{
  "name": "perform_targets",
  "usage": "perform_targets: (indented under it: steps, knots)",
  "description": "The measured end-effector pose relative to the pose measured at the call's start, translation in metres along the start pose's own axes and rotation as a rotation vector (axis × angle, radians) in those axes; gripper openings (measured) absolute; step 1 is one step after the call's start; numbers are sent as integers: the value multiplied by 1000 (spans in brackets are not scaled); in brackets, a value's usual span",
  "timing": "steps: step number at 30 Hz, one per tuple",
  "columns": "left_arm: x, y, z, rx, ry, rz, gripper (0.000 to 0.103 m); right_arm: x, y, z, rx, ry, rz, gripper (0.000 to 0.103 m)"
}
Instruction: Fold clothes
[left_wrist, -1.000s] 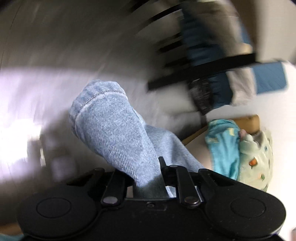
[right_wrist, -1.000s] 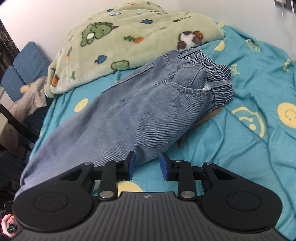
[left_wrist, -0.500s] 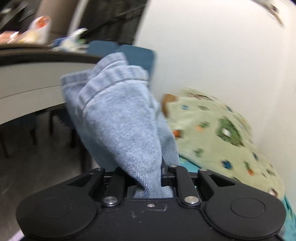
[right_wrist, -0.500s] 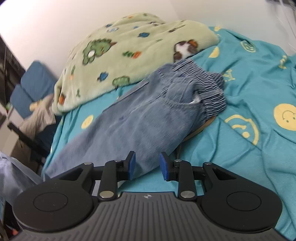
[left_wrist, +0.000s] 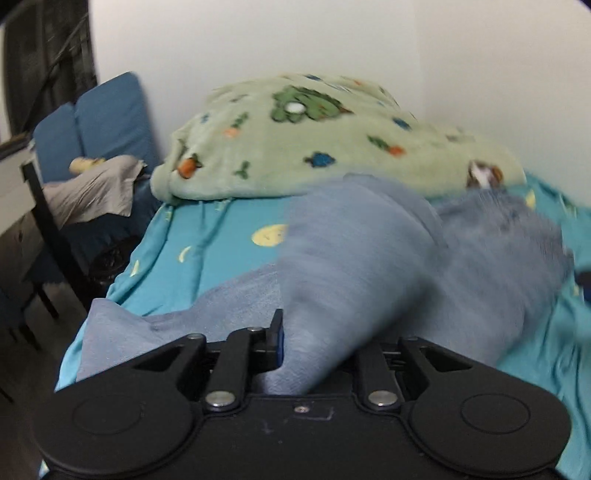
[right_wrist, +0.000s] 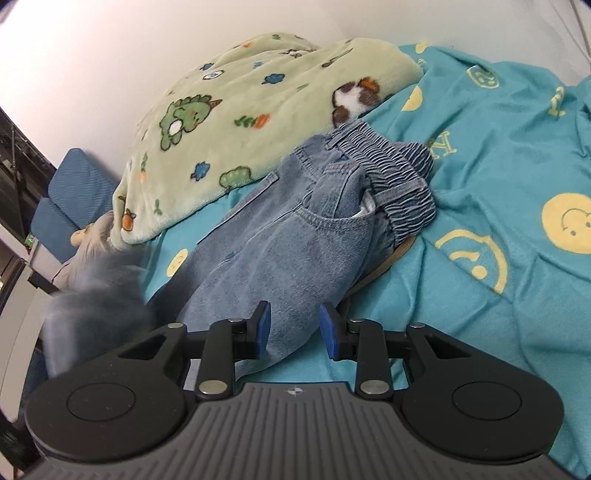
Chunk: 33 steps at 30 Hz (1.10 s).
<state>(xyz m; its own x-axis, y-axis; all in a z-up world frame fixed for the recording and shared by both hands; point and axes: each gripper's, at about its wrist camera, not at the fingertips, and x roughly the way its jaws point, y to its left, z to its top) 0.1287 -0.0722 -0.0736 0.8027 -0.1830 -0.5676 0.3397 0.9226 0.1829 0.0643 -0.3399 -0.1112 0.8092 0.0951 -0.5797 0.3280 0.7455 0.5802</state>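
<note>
Light blue jeans (right_wrist: 280, 243) lie on the teal bed sheet (right_wrist: 498, 314), their elastic waistband (right_wrist: 391, 173) toward the far side. My left gripper (left_wrist: 321, 343) has one jeans leg (left_wrist: 354, 266) between its fingers. It carries the leg over the bed toward the rest of the jeans, and its jaws are opening. That leg end shows as a blur (right_wrist: 99, 295) at the left of the right wrist view. My right gripper (right_wrist: 295, 328) stands open just above the near edge of the jeans, and its pads do not press the denim.
A green dinosaur blanket (left_wrist: 314, 147) is heaped at the far side of the bed against the white wall. Blue cushions (left_wrist: 103, 122) with a grey cloth (left_wrist: 88, 192) and a dark frame (left_wrist: 44, 221) stand left of the bed. A brown strap (right_wrist: 391, 258) pokes out under the jeans.
My left gripper swung the jeans leg from beside the bed over the mattress, rolling as it went. The right gripper crept a little closer to the jeans.
</note>
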Motion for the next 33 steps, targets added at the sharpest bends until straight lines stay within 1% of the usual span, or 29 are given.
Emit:
perform_targets:
  steps: [1,4,5,8,9,10,11,15,16,17,18,20,22,23,24,26,27,28,30,32,33]
  knots:
    - [3,2,0,11,11,-3,17,2,1,0,-3,4,12,33]
    - [-7,9,-4,16,25,-23,20,8,6,-1,-16,16,52,33]
    - [-12,13,-4,3,33,-40,25,10,8,-2,-22,20,70,33]
    - [-25,18,-1,-24,55,-91,35,13,16,-6,-38,29,135,33]
    - [-31,20,-1,-31,55,-93,38,14,19,-7,-43,31,159,33]
    - [-37,22,-3,-40,60,-97,44,15,23,-8,-47,33,190,33]
    - [-41,25,-4,-51,72,-104,45,16,26,-10,-50,38,224,33]
    - [-54,33,-13,-124,107,-119,46,25,42,-18,-55,77,362,34]
    - [-57,33,-15,-115,104,-120,46,28,45,-20,-52,82,386,39]
    - [-59,31,-16,-103,101,-116,46,32,49,-20,-53,87,399,43]
    - [-60,30,-16,-95,96,-113,46,37,53,-19,-57,93,408,45]
    - [-61,30,-16,-100,83,-113,47,44,64,-17,-89,73,418,46]
    - [-64,35,-14,-139,57,-132,48,51,75,-18,-116,65,441,51]
    - [-65,38,-13,-159,45,-141,48,56,81,-19,-132,82,463,52]
    - [-66,42,-12,-189,33,-157,48,60,86,-22,-164,102,480,52]
    - [-70,51,-9,-252,6,-192,50,60,97,-30,-268,100,475,52]
    - [-72,55,-7,-280,-13,-211,51,59,101,-33,-311,98,463,44]
    - [-75,58,-5,-304,-31,-231,52,58,104,-35,-347,97,449,29]
    - [-79,65,-1,-349,-67,-272,54,55,104,-37,-374,123,409,24]
    - [-80,69,0,-369,-100,-281,55,52,102,-39,-390,155,366,22]
    - [-77,71,-1,-369,-98,-273,55,51,100,-42,-404,180,337,20]
